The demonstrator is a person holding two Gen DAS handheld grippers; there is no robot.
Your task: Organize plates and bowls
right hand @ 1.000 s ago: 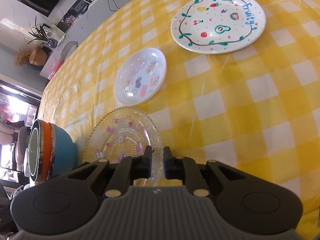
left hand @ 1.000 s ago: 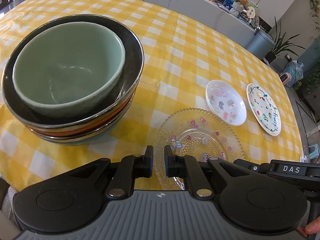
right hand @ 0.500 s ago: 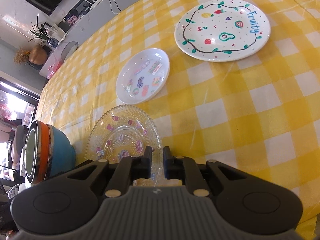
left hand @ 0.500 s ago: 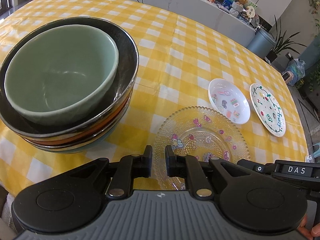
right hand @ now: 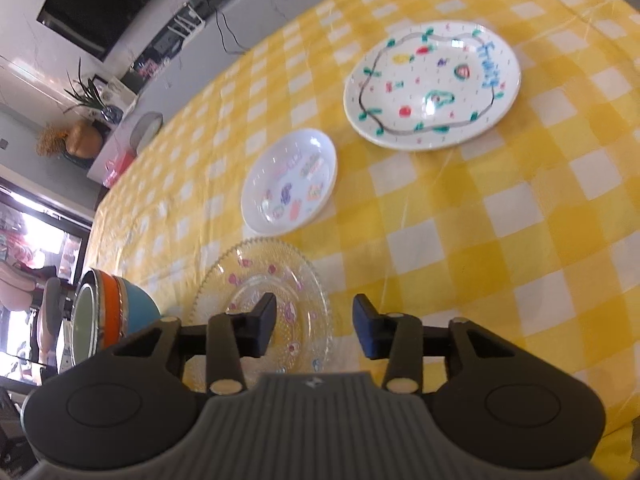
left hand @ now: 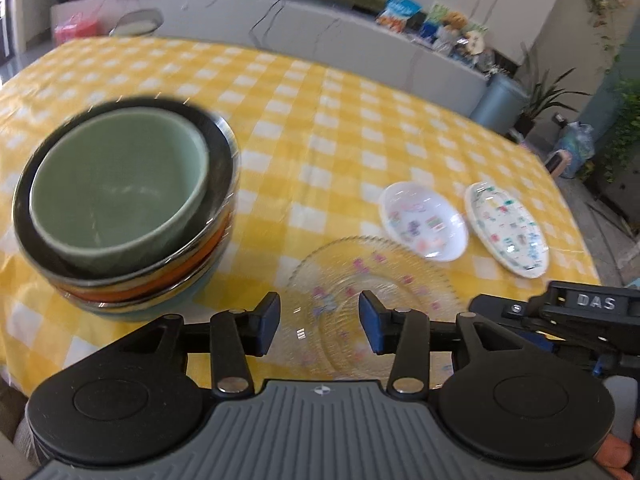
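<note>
Left tool standing with jaws apart, having just been opening, gripping nothing; hovering over the near rim of the clear glass plate, which shows in the gap between the pads without any visible contact. Right tool likewise parted, having just been opening, holding nothing, hanging above the same glass plate at its near right edge.

Sitting at the left of the desk: a stack of bowls, with a pale green bowl nesting in a dark bowl, above an orange band and a blue bowl at the bottom. Green bowl lying empty. Seen side-on from the right wrist, the same stack standing just beside the glass plate.

Lying beyond the glass plate: a small white dish with coloured stickers, near it but apart, and further off a larger white plate with painted fruit and a dark looping line. All three lying flat and separate on the yellow checked cloth.

Running close under both tools: the near edge of the desk. Stretching wide and bare to the right of the plates: checked cloth.
</note>
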